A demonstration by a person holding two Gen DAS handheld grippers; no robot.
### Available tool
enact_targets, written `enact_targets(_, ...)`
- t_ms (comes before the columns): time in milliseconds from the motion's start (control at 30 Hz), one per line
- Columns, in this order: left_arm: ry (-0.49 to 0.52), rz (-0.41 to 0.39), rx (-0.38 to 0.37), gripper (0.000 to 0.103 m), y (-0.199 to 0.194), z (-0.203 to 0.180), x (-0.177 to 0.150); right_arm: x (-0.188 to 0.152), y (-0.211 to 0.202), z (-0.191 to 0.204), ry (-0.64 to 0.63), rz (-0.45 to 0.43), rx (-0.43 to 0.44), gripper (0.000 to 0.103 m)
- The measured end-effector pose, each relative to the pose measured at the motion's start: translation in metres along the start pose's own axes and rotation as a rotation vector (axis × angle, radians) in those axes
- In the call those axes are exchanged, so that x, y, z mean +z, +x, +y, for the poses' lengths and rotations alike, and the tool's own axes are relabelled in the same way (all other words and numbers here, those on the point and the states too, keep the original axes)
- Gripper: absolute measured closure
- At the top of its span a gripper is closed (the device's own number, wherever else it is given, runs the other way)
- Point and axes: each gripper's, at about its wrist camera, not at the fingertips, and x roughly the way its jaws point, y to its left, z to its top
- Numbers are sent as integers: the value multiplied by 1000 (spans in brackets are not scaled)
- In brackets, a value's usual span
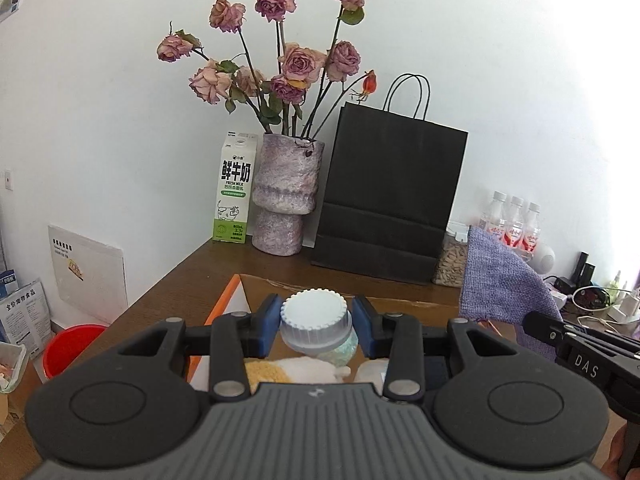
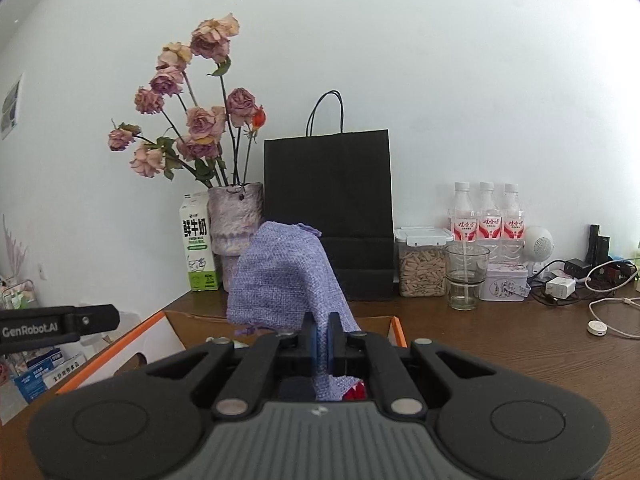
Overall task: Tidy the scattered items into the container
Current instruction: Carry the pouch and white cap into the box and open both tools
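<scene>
L gripper [image 1: 316,326]: jaws part-open, blue pads clamped either side of a small bottle [image 1: 320,330] w/ ribbed white cap. Grip sits at the cap/neck, prob. because the ribbing gives the pads purchase. The pale greenish body hangs below the pads. Bottle is held in the air above the cardboard box [image 1: 236,300], orange-edged, which I take as the target container.

R gripper [image 2: 325,344]: jaws fully closed, pinching a fold of the purple cloth pouch [image 2: 280,276]. The pouch stands up above the pads and drapes over them, w/ a bit trailing below. It is soft, so a tight pinch is the only hold that works. It also hangs over the box, near its far right corner.

Box contents, L wrist view: something yellow-grainy, something white and soft, and a pale translucent piece, all partly hidden by the gripper body, ID uncertain. R wrist view adds a red item under the cloth, can't ID it.

Other containers along the wall, on the wooden desk [image 2: 500,344], not task items as I judge it:
- clear lidded tub [image 2: 422,264], filled w/ seed-like stuff
- empty glass [image 2: 466,276]
- vase [image 1: 286,196] w/ dried roses
- black paper bag [image 2: 328,208], contents not visible
- milk carton [image 1: 235,190]

Both items are airborne, neither is in the box yet.
</scene>
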Motion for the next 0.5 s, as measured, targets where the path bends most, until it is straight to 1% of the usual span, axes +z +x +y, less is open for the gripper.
enact_targets(67, 3, -8, 12, 63, 20, 0, 4, 0, 22, -2, 21, 22, -3, 99)
enact_targets(133, 33, -49, 19, 63, 38, -1, 1, -2, 41, -4, 37, 40, -11, 99)
enact_targets(167, 54, -67, 35, 63, 48, -1, -4, -7, 49, -7, 44, 54, -19, 99)
enact_targets(233, 106, -11, 94, 63, 63, -3, -10, -15, 58, -12, 47, 82, -27, 99)
enact_targets(333, 89, 33, 99, 63, 68, 3, -17, -25, 65, -16, 44, 113, -57, 99)
enact_targets(400, 99, 40, 106, 63, 68, 4, -22, -29, 68, -17, 46, 127, -70, 99)
enact_targets(500, 124, 42, 117, 63, 68, 2, -27, -34, 67, -18, 47, 137, -64, 99)
